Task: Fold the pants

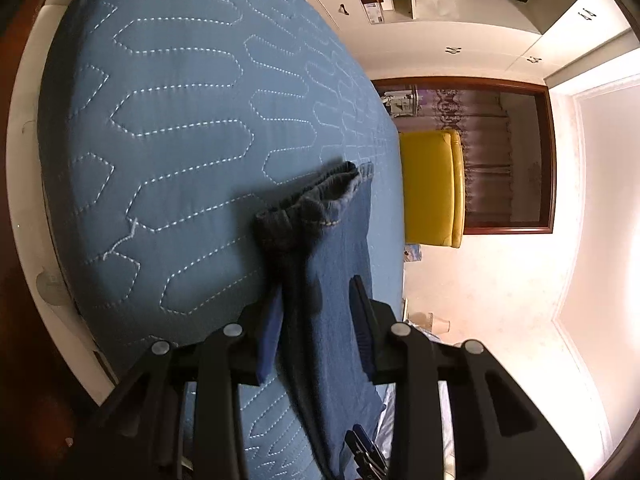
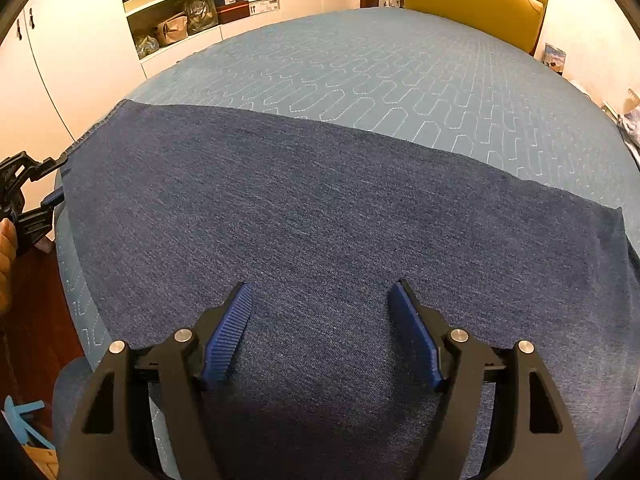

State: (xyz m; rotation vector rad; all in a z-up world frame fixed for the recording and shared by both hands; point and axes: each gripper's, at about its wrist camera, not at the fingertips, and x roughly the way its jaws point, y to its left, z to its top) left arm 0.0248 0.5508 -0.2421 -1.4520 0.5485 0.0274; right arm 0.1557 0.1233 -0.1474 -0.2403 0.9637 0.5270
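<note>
Denim first: dark blue denim pants (image 1: 320,272) lie flat on a quilted blue bedspread (image 1: 168,128).

Left wrist view. Left gripper (image 1: 316,316) has the pants running straight ahead between its blue-padded fingers, long axis along the line it points. Gathered elastic waistband (image 1: 308,200) sits at the far end, ahead of the tips. Jaws part-way in, with a gap showing on the right pad's side; whether the left pad presses the cloth I cannot tell. No firm clamp visible. Beyond the bed's far edge: yellow padded headboard (image 1: 432,188), curtained dark-wood frame (image 1: 508,160), white cupboards.

Right wrist view. Right gripper (image 2: 320,332) hangs over the middle of the pants (image 2: 320,208), jaws spread wide, nothing between the pads. Here the long axis runs crosswise, left to right, under the fingers. The other gripper (image 2: 28,200) is at the cloth's far-left end, a hand (image 2: 6,256) behind it. So the left hand is nearer an end, the right nearer the midline. Bedspread bare beyond the pants; shelves (image 2: 200,4) with bags and boxes behind.

Judgement: fold not yet made; both need a grip first.
</note>
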